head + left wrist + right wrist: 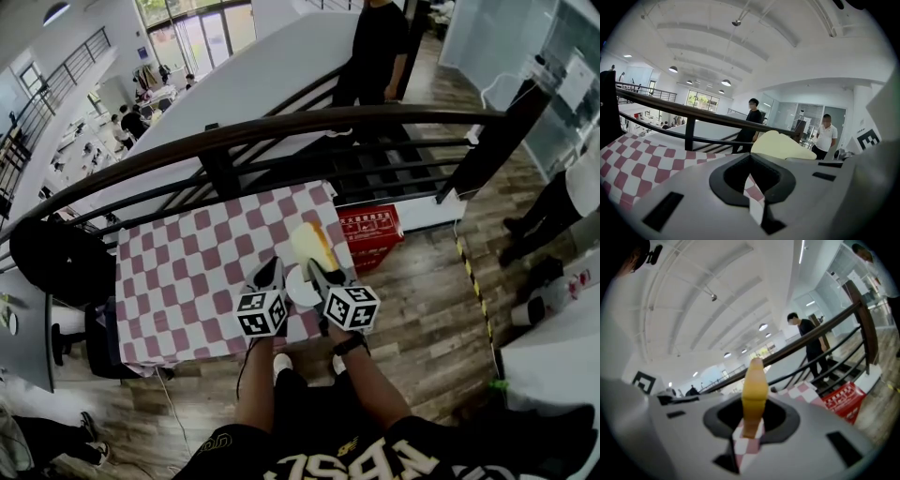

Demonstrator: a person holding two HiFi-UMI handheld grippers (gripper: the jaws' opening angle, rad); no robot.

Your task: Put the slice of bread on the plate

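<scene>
A red-and-white checked table lies in front of me in the head view. My right gripper is shut on a slice of bread, holding it upright by its lower edge above the table's right side. In the right gripper view the bread stands edge-on between the jaws of the right gripper. A white plate shows partly between the two grippers, just below the bread. My left gripper is beside it on the left. Its jaws are shut with nothing between them at the left gripper. The bread shows pale to its right.
A dark curved railing runs behind the table, with stairs beyond it. A red box sits on the wooden floor at the table's right end. A person in black stands on the stairs. A dark bulky object sits left of the table.
</scene>
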